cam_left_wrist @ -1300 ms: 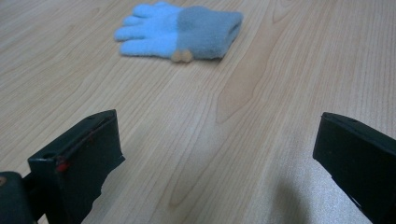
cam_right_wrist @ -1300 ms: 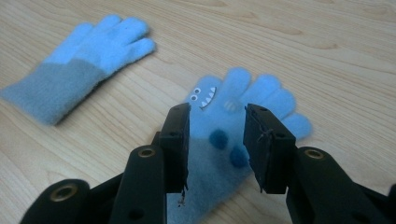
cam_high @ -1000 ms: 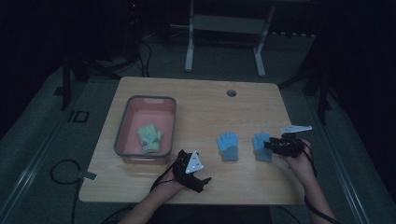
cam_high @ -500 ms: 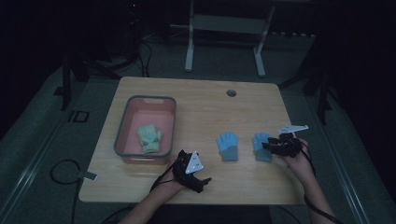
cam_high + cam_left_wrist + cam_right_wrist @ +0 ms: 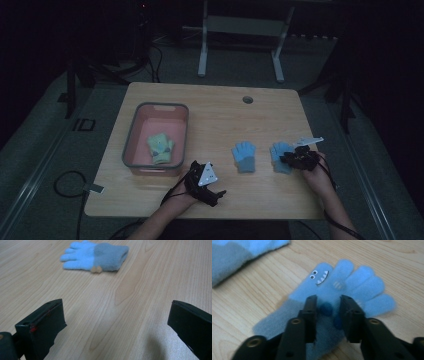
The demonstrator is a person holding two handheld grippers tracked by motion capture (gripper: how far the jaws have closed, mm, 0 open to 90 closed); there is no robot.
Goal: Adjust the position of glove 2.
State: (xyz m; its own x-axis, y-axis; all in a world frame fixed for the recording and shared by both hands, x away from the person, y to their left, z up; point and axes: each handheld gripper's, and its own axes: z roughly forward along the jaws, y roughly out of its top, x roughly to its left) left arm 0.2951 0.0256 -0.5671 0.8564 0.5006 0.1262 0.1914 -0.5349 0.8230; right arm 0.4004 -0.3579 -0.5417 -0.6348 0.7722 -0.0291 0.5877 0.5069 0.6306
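Observation:
Two blue gloves lie on the wooden table (image 5: 210, 115). My right gripper (image 5: 286, 159) comes down on the right glove (image 5: 278, 151). In the right gripper view this glove (image 5: 352, 280) has a toothy face, and its fabric bunches between the jaws of my right gripper (image 5: 328, 302). Those jaws have just been closing and now pinch it. The other blue glove (image 5: 244, 156) lies flat to its left and also shows in that view (image 5: 237, 252). My left gripper (image 5: 216, 196) rests open near the front edge, with nothing between its jaws. The left gripper view (image 5: 116, 322) looks toward that flat glove (image 5: 95, 255).
A pink bin (image 5: 155, 107) stands at the table's left with a green glove (image 5: 160, 146) inside. A round cable hole (image 5: 247, 99) sits near the far edge. Bare wood lies between the bin and the gloves.
My right gripper has sunk a little onto the right blue glove. My left hand has kept still.

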